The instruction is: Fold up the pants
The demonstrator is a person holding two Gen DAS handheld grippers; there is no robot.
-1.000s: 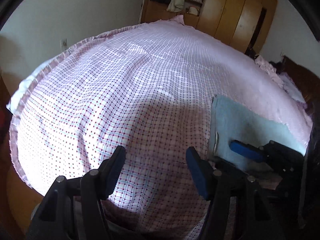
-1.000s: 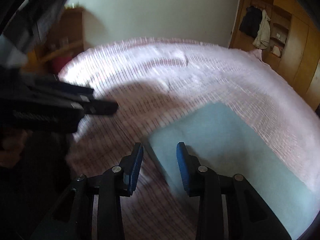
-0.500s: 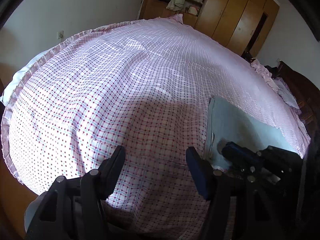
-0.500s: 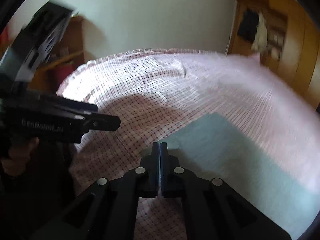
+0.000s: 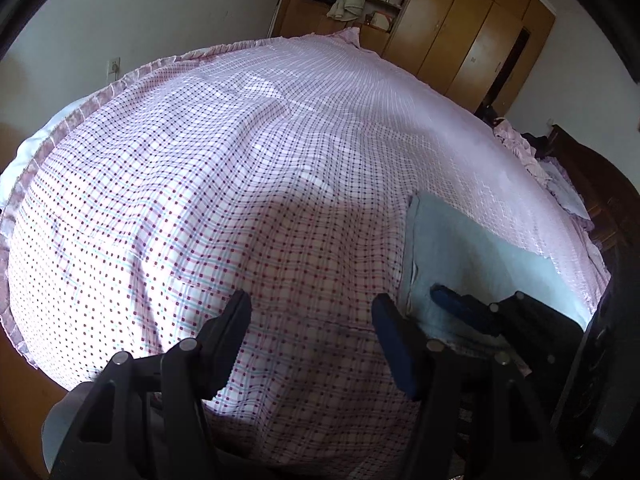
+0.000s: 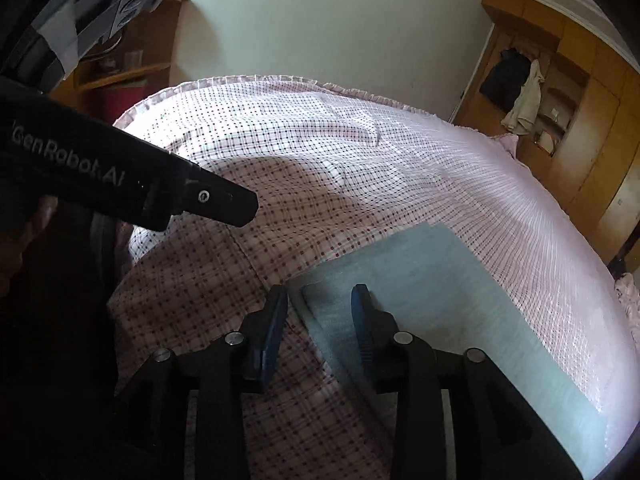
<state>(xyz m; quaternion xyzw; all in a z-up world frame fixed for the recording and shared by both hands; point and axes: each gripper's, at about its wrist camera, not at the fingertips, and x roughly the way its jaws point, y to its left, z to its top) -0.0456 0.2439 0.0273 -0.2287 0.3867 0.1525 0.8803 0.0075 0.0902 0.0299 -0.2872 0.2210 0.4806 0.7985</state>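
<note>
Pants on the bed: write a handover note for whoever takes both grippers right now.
Left gripper: open, nothing between its jaws, over bare checked bedspread beside the pants.
Right gripper: jaws opening, over the near corner of the pants, not pinching the cloth.
Pants: light blue, lying flat as a long smooth strip on the bedspread, near the bed's front edge; they look already folded lengthwise.
Left to do: grip an end and fold the strip across itself. How many folds remain cannot be told.
</note>
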